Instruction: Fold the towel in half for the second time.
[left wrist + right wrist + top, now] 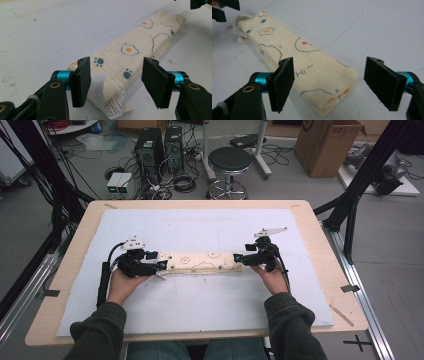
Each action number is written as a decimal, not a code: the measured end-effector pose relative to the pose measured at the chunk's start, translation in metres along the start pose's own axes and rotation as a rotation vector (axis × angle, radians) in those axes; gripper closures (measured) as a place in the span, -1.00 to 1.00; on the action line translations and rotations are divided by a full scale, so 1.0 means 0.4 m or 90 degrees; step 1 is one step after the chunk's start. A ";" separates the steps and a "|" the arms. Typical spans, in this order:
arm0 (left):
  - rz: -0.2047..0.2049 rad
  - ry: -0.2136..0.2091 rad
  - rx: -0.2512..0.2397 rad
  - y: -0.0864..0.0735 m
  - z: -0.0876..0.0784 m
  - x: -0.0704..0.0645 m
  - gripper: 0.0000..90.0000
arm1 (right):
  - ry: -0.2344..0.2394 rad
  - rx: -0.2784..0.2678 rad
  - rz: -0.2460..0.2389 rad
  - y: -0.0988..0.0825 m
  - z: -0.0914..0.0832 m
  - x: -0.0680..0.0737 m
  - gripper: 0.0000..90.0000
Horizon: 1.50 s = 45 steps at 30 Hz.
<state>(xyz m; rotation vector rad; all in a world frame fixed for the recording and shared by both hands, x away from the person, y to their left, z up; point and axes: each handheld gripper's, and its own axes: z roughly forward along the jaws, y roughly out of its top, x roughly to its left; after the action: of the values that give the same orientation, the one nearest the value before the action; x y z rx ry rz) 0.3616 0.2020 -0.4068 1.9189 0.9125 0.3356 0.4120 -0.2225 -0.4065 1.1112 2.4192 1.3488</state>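
Note:
A cream cloth [202,262] printed with fried eggs and paw prints lies folded into a long strip on the white mat [200,225]. My left gripper [161,265] stands open over the strip's left end [112,75], where a white care label [113,106] sticks out; the pads are clear of the fabric. Over the other end [322,82] my right gripper [239,259] is also open, jaws wide on either side of the fold without touching it. The cloth rests flat on the mat in both gripper views.
The mat covers most of a wooden tabletop [325,265]. A thin wooden stick [341,314] lies near the front right corner. Beyond the table are a black stool [229,162], computer towers [150,150] and a cardboard box [327,145] on the floor.

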 end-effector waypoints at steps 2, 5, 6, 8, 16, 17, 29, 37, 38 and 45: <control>0.003 0.000 -0.003 0.002 -0.006 -0.003 -0.11 | 0.001 -0.007 0.002 0.000 -0.006 0.003 -0.53; 0.006 0.004 -0.007 0.003 -0.015 -0.007 -0.14 | 0.000 -0.015 -0.001 0.001 -0.017 0.007 -0.56; 0.009 0.007 -0.008 0.004 -0.017 -0.008 -0.14 | 0.001 -0.016 -0.002 0.002 -0.021 0.009 -0.56; 0.011 0.007 -0.009 0.004 -0.021 -0.009 -0.15 | 0.001 -0.019 -0.006 0.001 -0.027 0.011 -0.57; 0.017 0.007 -0.007 0.000 -0.040 -0.014 -0.22 | -0.003 -0.024 -0.005 -0.001 -0.047 0.017 -0.63; 0.023 0.009 -0.003 -0.001 -0.044 -0.014 -0.22 | -0.001 -0.026 -0.008 -0.001 -0.049 0.018 -0.63; 0.021 0.023 -0.015 -0.020 -0.092 -0.011 -0.23 | -0.004 -0.031 -0.019 -0.002 -0.070 0.032 -0.68; 0.028 0.029 -0.026 -0.029 -0.120 -0.020 -0.26 | -0.010 -0.041 -0.018 -0.016 -0.092 0.038 -0.72; 0.030 0.028 -0.026 -0.030 -0.123 -0.023 -0.26 | -0.014 -0.041 -0.019 -0.020 -0.094 0.038 -0.73; 0.035 0.031 -0.030 -0.045 -0.134 -0.036 -0.30 | -0.021 -0.051 -0.018 -0.045 -0.122 0.034 -0.73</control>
<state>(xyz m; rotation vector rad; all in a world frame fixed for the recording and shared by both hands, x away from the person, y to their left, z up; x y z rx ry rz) 0.3130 0.2313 -0.3927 1.9025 0.8766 0.4344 0.3702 -0.2519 -0.3892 1.0664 2.3279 1.3944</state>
